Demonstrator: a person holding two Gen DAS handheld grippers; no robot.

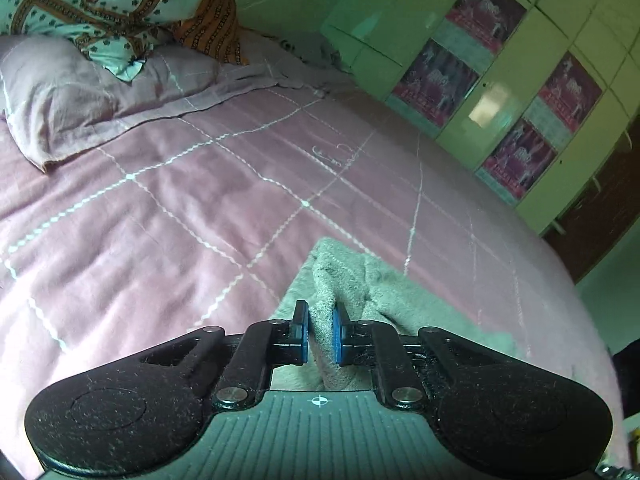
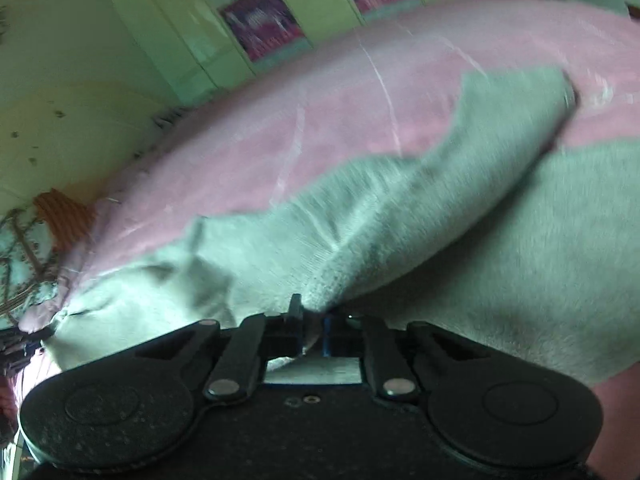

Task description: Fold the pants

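The grey fleece pants (image 1: 360,292) lie on the pink bed. In the left wrist view my left gripper (image 1: 321,334) is shut on a raised fold of the pants, pinched between its blue pads. In the right wrist view the pants (image 2: 400,208) spread out ahead, one leg lying over the other part. My right gripper (image 2: 314,322) is shut on an edge of the pants and lifts it. That view is blurred.
The pink checked bedsheet (image 1: 180,208) covers the bed. A pink pillow (image 1: 80,92) and a patterned teal and orange cloth (image 1: 108,4) lie at its head. A green wardrobe with posters (image 1: 492,80) stands along the far side.
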